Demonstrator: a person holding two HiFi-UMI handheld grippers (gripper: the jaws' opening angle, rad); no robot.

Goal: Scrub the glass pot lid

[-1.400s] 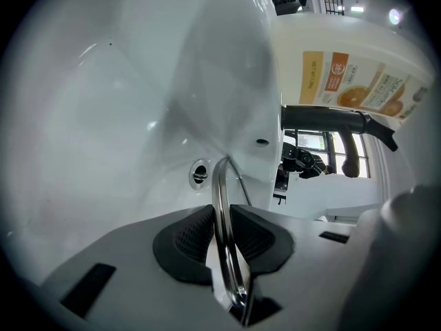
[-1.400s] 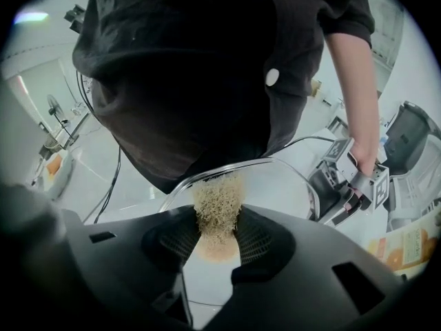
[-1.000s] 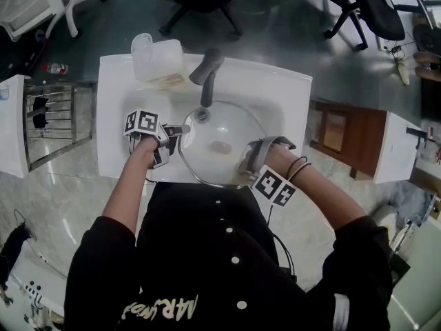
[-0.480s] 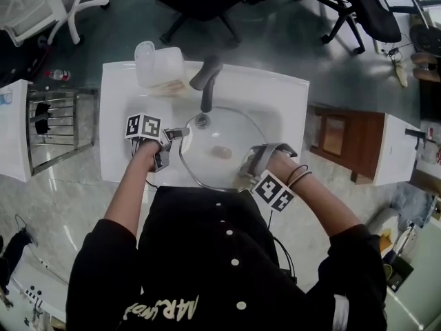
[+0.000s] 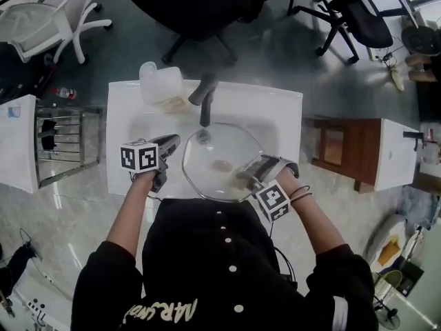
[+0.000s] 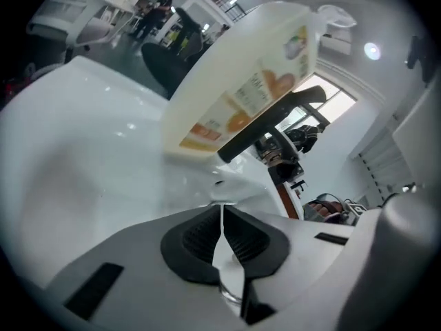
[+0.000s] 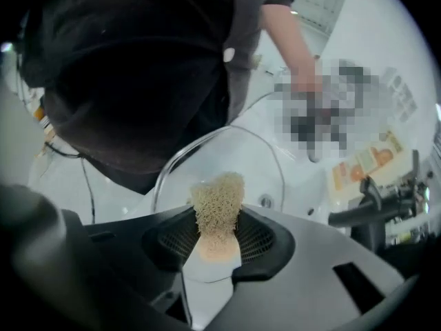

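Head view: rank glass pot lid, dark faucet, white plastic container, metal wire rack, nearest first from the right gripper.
1. Glass pot lid, at the right gripper.
2. Dark faucet, sink's rear.
3. White plastic container, back-left corner.
4. Metal wire rack, beyond sink's left.

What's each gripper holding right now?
Left gripper: jaws just closed, now shut, nothing between them.
Right gripper: shut on the scrub pad.

Smooth, clear glass pot lid (image 5: 207,174) with a thin bright metal rim, over a glossy white sink (image 5: 124,119). At the sink's back edge are a matt dark faucet (image 5: 204,92) and a translucent plastic container (image 5: 162,81) with a paper label. The coarse, fibrous tan scrub pad (image 7: 217,202) sits between the ribbed black pads (image 7: 260,238) of the matt grey plastic right gripper (image 7: 215,229).
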